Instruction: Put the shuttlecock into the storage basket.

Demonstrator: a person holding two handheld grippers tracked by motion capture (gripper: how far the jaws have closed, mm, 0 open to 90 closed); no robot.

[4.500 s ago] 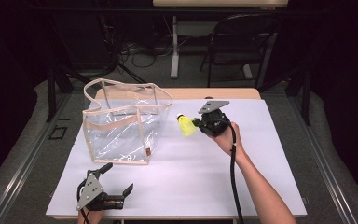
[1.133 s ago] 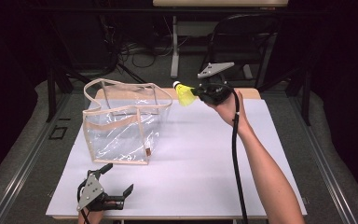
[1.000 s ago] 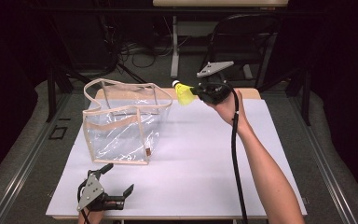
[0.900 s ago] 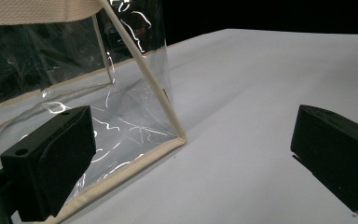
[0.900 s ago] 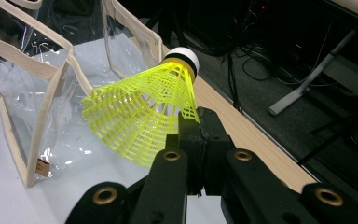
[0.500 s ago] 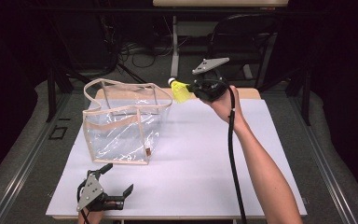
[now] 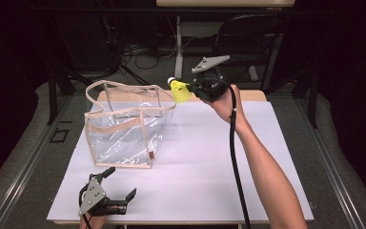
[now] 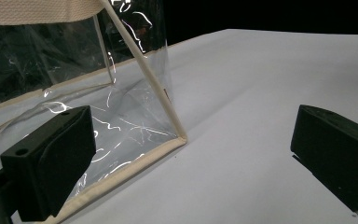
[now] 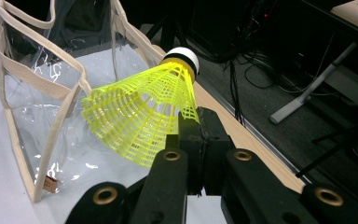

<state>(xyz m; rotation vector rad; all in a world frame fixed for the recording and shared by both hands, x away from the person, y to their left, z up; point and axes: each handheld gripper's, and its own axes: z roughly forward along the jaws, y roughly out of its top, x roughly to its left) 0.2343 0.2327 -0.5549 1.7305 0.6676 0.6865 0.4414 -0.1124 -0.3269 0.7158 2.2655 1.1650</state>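
Shuttlecock of yellow plastic mesh with a white cork tip [image 7: 180,90] is pinched by its skirt edge between the closed jaws of the right gripper [image 7: 194,89], held in the air just beside the far right rim of the clear plastic tote bag with beige fabric trim [image 7: 124,128], probably so it can be dropped into the open top. Down on the white table top [image 7: 209,162] near the bag's front corner, the left gripper [image 7: 119,191] rests with jaws spread and empty, seemingly parked out of the way.

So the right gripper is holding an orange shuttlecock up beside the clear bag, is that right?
Not quite: the shuttlecock is yellow, not orange, as the right gripper view shows. The right gripper does hold it up beside the clear bag.
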